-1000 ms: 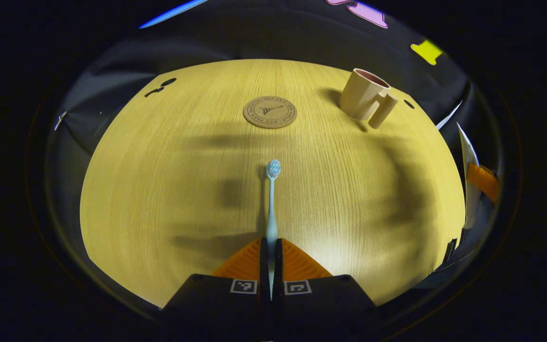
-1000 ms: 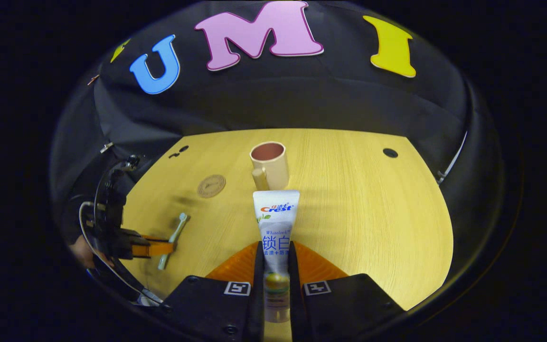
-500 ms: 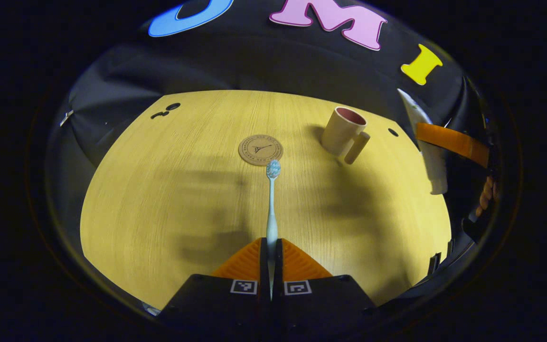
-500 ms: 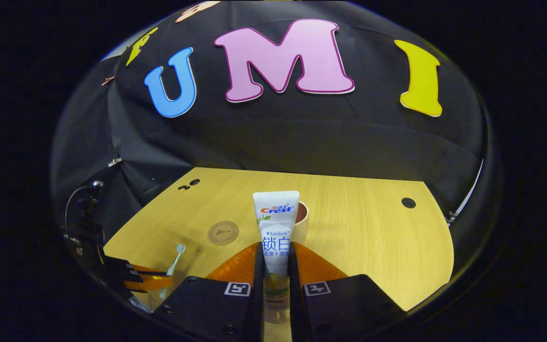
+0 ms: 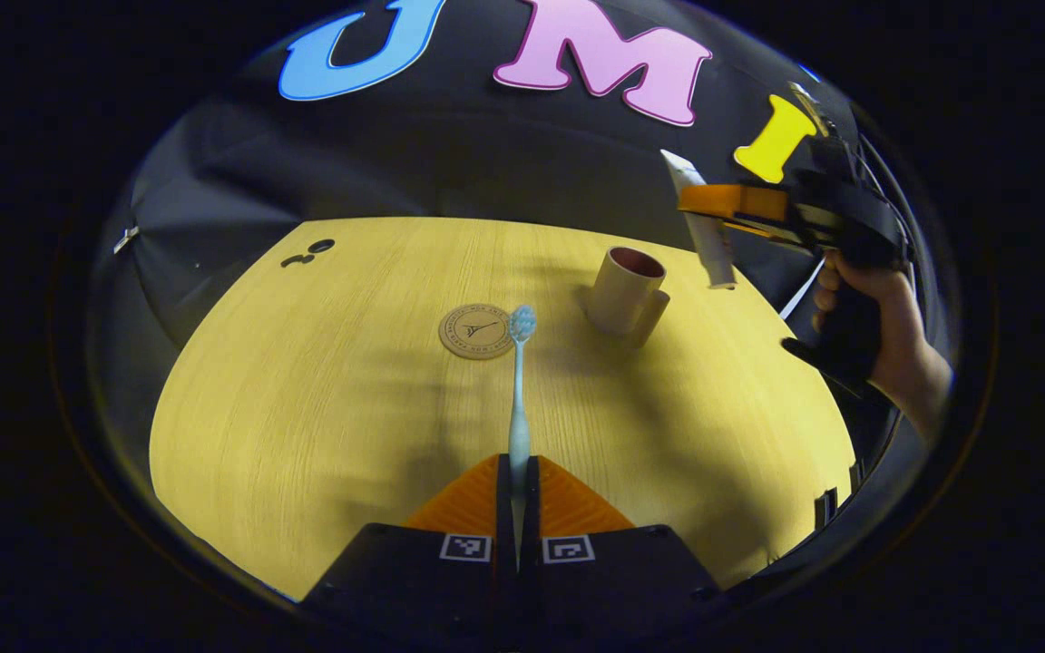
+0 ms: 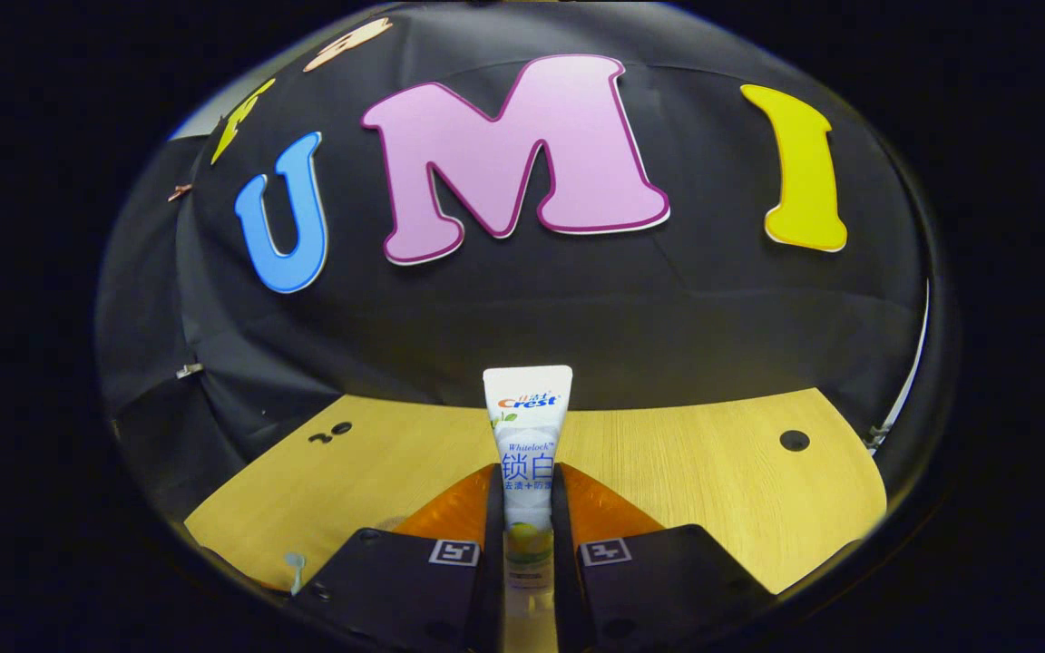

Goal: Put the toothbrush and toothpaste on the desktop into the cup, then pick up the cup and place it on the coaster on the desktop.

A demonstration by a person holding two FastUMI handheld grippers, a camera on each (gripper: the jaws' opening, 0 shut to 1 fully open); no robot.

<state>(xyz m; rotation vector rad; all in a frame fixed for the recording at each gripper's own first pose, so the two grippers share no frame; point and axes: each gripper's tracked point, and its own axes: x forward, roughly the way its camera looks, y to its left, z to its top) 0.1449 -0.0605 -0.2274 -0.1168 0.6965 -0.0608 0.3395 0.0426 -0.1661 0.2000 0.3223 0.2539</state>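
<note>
Coaster [image 5: 475,331] at 11 o'clock on desktop [image 5: 305,408].
Toothbrush [image 5: 519,381] clamped in left gripper [image 5: 517,481], head up.
Cup [image 5: 624,290] at 1 o'clock, empty.
Toothpaste [image 6: 528,435] pinched by right gripper [image 6: 528,508], raised beside cup; tube to be centred over rim, lowered vert., then released.

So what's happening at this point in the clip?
A person holds a gripper in each hand. The left gripper is shut on the toothbrush, head pointing forward over the desktop. The right gripper is shut on the toothpaste, held up in the air near the cup. The cup is empty, standing beside the coaster, not on it.
</note>
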